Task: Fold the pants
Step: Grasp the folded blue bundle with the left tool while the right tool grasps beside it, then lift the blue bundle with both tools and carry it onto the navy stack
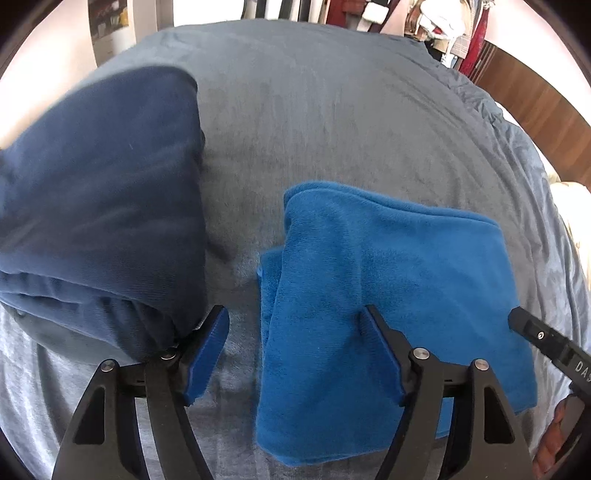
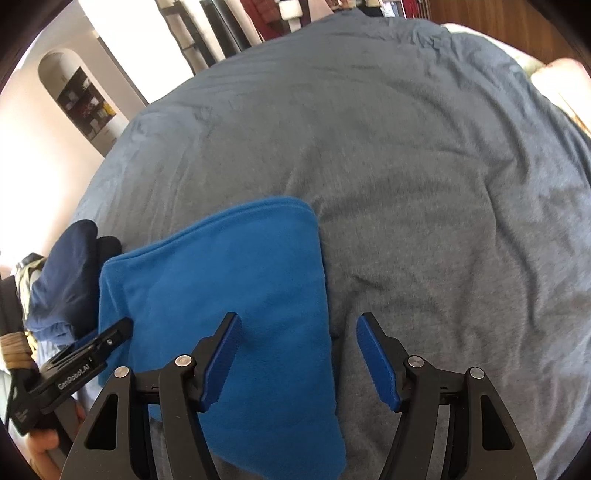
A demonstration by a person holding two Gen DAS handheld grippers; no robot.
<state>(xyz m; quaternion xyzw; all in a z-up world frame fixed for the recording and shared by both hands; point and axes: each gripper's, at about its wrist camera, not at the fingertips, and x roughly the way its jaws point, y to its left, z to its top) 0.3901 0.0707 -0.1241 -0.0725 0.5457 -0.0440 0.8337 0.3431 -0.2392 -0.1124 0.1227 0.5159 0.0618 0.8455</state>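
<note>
Left gripper [image 1: 291, 347] open wide over the near left edge of the folded bright blue fleece pants [image 1: 388, 295], pads clear of cloth, nothing held. Right gripper [image 2: 299, 354] likewise open and empty, straddling the right edge of the pants. Pants flat on grey bed cover [image 1: 314, 110]. Dark blue folded garment [image 1: 99, 206] just left (blurred). Beyond: hanging clothes [image 1: 454, 26].
</note>
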